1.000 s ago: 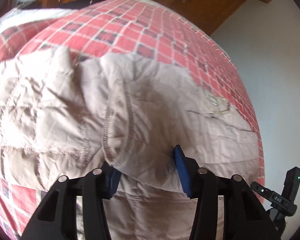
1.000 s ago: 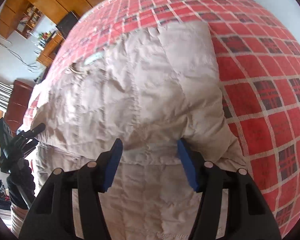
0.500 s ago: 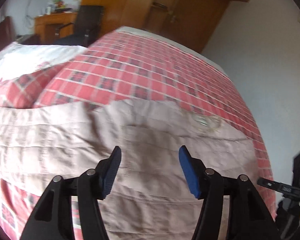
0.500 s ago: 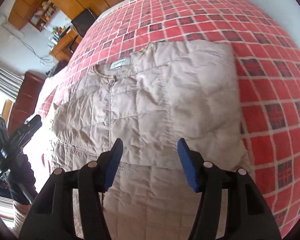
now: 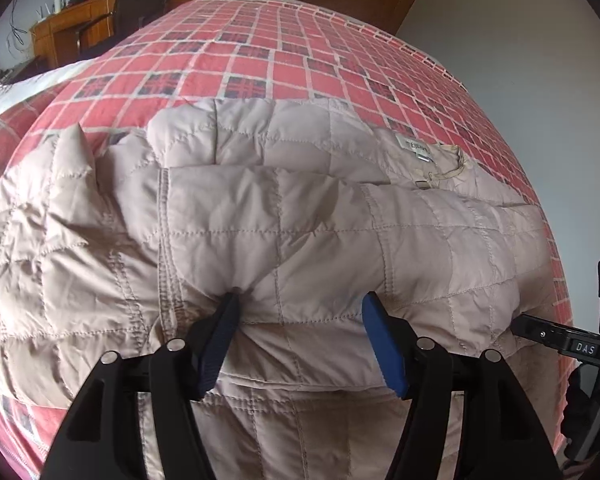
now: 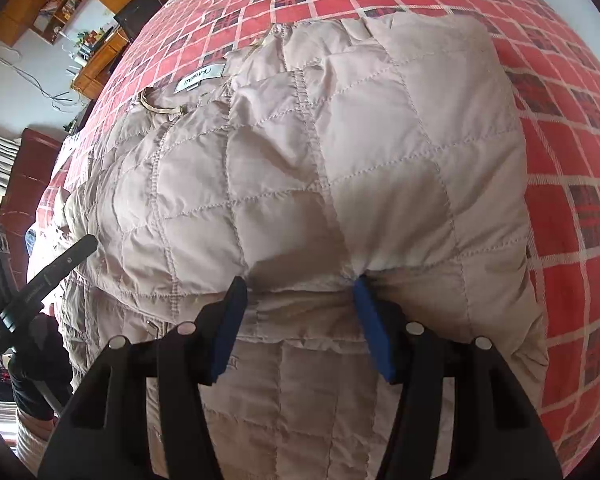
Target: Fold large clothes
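A beige quilted jacket (image 5: 300, 220) lies spread on the red plaid bed cover (image 5: 260, 52), its collar label (image 5: 414, 147) at the far side. A puffy folded-over layer of the jacket bulges just ahead of both tools. My left gripper (image 5: 300, 312) is open, its blue pads pressed against the near edge of that layer, fabric bunching at the left pad. In the right wrist view the jacket (image 6: 340, 160) fills the middle, label (image 6: 200, 78) at upper left. My right gripper (image 6: 298, 288) is open too, its fingertips pushed into the fold's lower edge.
The plaid cover (image 6: 560, 200) stretches beyond the jacket on the far and right sides. A wooden desk and chair (image 5: 80, 28) stand behind the bed, with a white wall on the right. A black gloved hand (image 6: 36, 380) holds the other tool at the left edge.
Half a second ago both grippers hung back above the flat-lying jacket. Both have come down and forward against it, and a thick layer is now folded up in front of the fingers.
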`<state>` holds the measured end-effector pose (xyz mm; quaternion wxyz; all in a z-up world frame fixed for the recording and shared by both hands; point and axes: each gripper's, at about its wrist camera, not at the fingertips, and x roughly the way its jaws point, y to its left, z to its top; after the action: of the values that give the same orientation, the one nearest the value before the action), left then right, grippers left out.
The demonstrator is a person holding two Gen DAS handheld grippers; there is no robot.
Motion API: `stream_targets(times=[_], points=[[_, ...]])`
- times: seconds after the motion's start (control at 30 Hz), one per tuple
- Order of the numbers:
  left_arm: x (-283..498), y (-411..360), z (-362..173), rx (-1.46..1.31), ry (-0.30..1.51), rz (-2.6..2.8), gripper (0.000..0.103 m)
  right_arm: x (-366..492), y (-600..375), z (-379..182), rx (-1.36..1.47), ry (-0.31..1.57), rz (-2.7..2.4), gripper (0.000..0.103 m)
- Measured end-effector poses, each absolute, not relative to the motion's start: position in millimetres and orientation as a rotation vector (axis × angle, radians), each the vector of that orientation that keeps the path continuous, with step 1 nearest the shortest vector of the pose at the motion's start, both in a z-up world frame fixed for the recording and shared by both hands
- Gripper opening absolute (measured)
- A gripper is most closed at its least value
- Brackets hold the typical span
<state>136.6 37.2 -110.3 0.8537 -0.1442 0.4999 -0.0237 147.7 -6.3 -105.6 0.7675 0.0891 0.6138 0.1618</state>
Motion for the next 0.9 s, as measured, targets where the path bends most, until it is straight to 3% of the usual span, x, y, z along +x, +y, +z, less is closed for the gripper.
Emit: stream_targets(times=[0.1,0.17,0.33,0.6,0.9], points=[[119.6,54.1,-87.7,-0.347,1.003,-0.041,0.065,139.3,-9.8,-86.2,0.222,1.294,0.360,0.057],[104.3,73.9,-74.8,-0.368,0.975,-0.013,0.072,126.7,-8.3,-69.8,0.235,1.259,0.393,0.058],[57.4,158.9,-61.0,-0.432,0.946,0.187,0.074,103.1,8.0,-48.8,0.191,1.214,0.448,0.064],[-37.2,330.4,-78.5,-0.617,0.901,0.663,0.074,94.0,29.5,-52.4,0.169,1.223,0.467,0.064],[-55.6,403.9,-108.7,-0.878,0.761,0.721,0.071,96.1,36.5,-60.0,0.145,1.244,0.441,0.064]])
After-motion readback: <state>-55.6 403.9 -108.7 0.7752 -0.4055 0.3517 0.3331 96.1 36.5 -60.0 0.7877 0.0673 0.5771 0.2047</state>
